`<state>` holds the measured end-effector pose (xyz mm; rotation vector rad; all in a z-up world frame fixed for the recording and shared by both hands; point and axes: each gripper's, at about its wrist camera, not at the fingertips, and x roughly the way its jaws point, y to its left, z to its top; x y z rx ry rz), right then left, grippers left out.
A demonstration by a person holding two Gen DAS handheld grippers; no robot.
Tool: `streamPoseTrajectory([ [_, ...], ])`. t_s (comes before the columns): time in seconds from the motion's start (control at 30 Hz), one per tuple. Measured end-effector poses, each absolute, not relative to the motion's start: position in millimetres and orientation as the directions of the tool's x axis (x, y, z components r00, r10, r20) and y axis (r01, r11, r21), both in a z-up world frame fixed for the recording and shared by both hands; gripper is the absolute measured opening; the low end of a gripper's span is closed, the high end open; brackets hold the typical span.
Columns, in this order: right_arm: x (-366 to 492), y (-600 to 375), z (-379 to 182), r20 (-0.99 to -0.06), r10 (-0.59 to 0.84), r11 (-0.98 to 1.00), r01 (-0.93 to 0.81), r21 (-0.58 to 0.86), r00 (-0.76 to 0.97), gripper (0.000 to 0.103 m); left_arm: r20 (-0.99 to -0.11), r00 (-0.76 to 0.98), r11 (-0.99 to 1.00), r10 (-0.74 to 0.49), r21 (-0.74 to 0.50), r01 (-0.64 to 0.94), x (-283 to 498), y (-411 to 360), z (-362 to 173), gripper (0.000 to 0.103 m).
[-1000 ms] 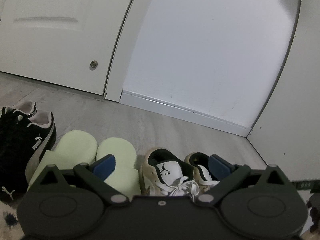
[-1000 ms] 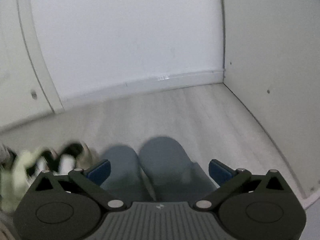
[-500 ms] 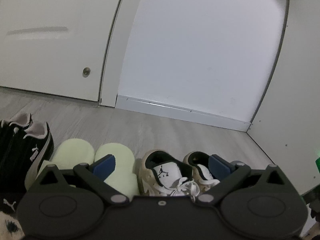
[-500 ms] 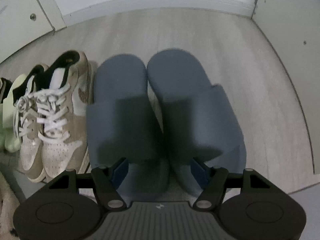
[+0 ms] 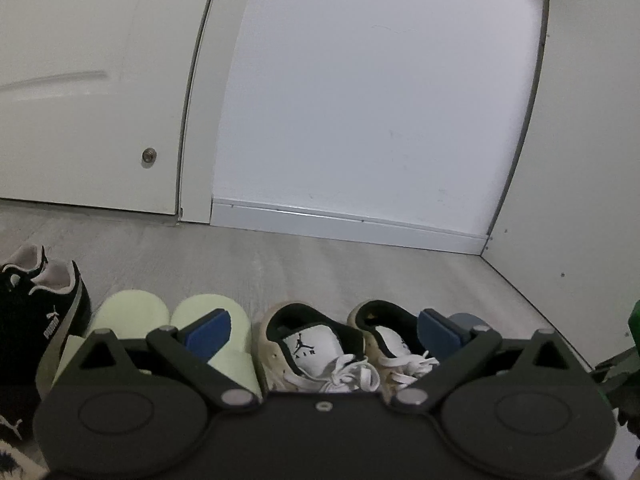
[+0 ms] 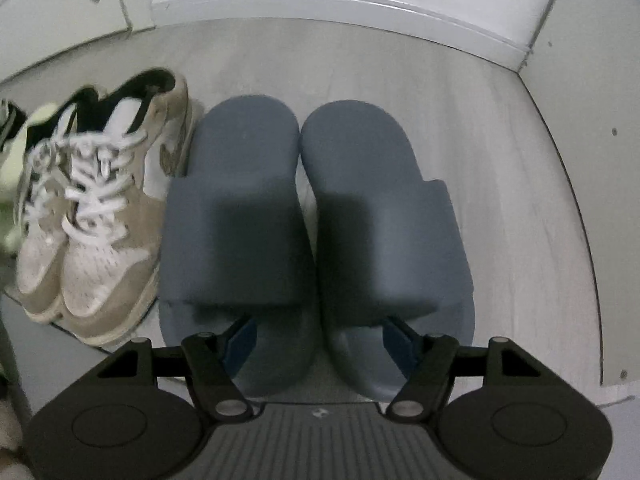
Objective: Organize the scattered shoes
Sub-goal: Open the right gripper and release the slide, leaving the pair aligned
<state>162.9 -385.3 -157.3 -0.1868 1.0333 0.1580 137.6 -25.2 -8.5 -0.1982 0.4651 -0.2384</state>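
Shoes stand in a row on the grey floor, heels toward the wall. In the left wrist view: black Puma sneakers, pale green slides, beige and white Jordan sneakers, and a bit of a blue slide. My left gripper is open and empty above the green slides and sneakers. In the right wrist view a pair of blue-grey slides lies side by side, right of the beige sneakers. My right gripper is open, its pads at the slides' toe ends, gripping nothing.
A white door with a small round fitting is at back left. A white wall with baseboard runs behind. A white cabinet side bounds the right. A patterned rug edge lies at lower left.
The right gripper tilted down and drew back over the blue slides, which now fill its view. The left gripper tipped upward slightly; the shoes did not move.
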Motion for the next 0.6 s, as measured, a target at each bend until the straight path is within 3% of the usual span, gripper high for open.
streamPoseTrajectory([
  [0.37,168.6,-400.6,-178.7,-0.883,0.048,0.992,-0.129,-0.015,0.468,0.076,-0.410,0.869,0.944,-0.278,-0.284,0.168,142.9,-19.4,-12.6,0.101],
  [0.6,161.9,-406.1,-182.9,-0.806,0.081,0.993,-0.120,0.012,0.587,0.078,-0.419,0.862,0.931,-0.285,-0.336,0.145,149.0,-14.0,-15.7,0.101],
])
